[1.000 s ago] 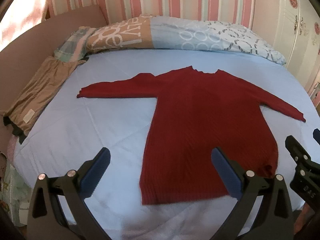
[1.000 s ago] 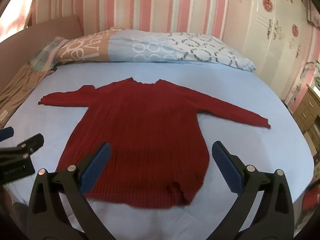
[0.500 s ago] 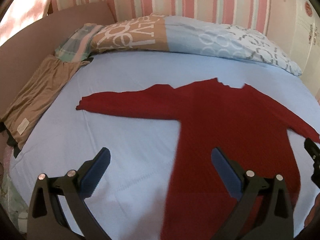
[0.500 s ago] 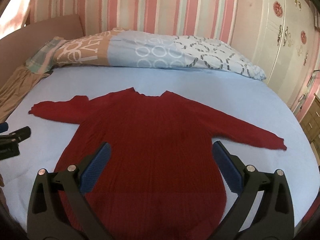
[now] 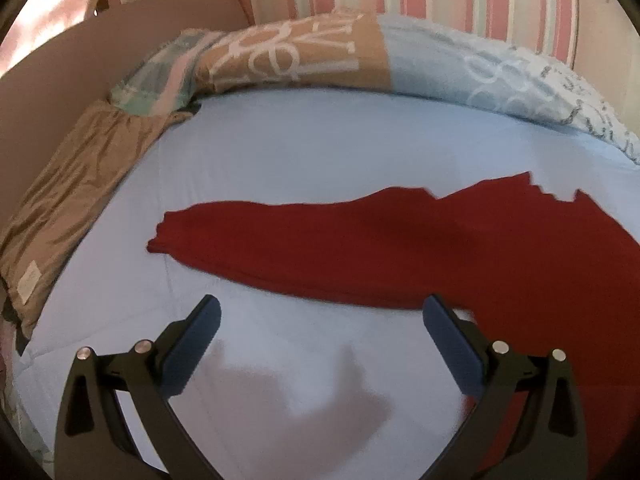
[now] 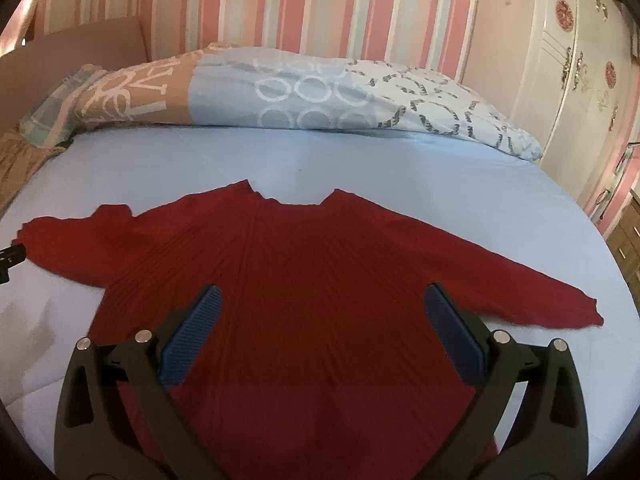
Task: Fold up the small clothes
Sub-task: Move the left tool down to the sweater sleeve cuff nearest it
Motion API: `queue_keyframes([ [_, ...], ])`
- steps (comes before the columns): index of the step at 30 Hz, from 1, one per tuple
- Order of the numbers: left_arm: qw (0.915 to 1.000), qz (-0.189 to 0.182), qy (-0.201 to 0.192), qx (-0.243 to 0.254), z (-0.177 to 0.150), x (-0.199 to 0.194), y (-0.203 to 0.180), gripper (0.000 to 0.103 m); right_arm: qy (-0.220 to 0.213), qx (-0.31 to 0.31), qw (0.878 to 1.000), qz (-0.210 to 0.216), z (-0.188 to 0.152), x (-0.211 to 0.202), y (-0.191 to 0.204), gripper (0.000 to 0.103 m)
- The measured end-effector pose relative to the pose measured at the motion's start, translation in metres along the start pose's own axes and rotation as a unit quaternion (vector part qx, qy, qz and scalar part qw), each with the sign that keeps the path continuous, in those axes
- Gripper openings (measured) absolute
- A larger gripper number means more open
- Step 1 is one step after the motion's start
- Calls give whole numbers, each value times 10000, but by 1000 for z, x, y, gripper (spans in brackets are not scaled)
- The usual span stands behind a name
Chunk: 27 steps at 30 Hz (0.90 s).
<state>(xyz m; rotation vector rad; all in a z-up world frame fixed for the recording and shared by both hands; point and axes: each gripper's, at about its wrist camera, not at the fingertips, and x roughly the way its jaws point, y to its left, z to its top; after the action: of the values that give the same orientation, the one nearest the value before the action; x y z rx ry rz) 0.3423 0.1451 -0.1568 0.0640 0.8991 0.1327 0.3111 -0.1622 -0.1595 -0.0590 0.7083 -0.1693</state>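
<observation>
I've swung my left tongs (image 5: pixel 320 344) toward the sleeve (image 5: pixel 256 236) and pushed my right tongs (image 6: pixel 320 340) over the sweater (image 6: pixel 304 280) flat on the bed (image 6: pixel 400 168), both wide open, empty, ready for sleeve folds.

Your left gripper (image 5: pixel 320 320) hangs with its blue-padded fingers (image 5: pixel 194 344) spread wide, gripping nothing. Your right gripper (image 6: pixel 320 320) is likewise wide apart and empty, both pointing forward and slightly down.
</observation>
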Motion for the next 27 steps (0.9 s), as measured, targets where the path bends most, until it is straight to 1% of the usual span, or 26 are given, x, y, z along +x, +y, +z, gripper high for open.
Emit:
queue_keyframes([
  [2, 9999, 109, -12, 49, 0, 12, 7, 101, -9, -39, 10000, -51, 2, 12, 5, 100],
  [4, 9990, 408, -92, 131, 3, 29, 20, 101, -2, -50, 10000, -69, 3, 21, 10, 100],
  [5, 9986, 495, -108, 148, 4, 35, 26, 101, 5, -62, 10000, -72, 3, 26, 12, 100],
  [8, 9979, 637, -141, 49, 12, 60, 53, 101, 50, -201, 9997, -141, 1, 41, 21, 100],
  [11, 9978, 615, -80, -223, 18, 82, 80, 101, 72, -278, 9994, -195, 0, 49, 27, 100],
  [14, 9975, 603, -3, -356, 23, 100, 99, 101, 82, -331, 9991, -248, -1, 58, 29, 100],
  [17, 9971, 561, -7, -521, 25, 112, 118, 101, 108, -368, 9988, -305, -1, 64, 31, 100],
  [22, 9963, 279, 13, -819, 28, 126, 148, 101, 142, -355, 9985, -403, -4, 71, 30, 100],
  [27, 9934, -142, 99, -1137, 28, 138, 166, 101, 129, -393, 9980, -472, -3, 71, 30, 100],
])
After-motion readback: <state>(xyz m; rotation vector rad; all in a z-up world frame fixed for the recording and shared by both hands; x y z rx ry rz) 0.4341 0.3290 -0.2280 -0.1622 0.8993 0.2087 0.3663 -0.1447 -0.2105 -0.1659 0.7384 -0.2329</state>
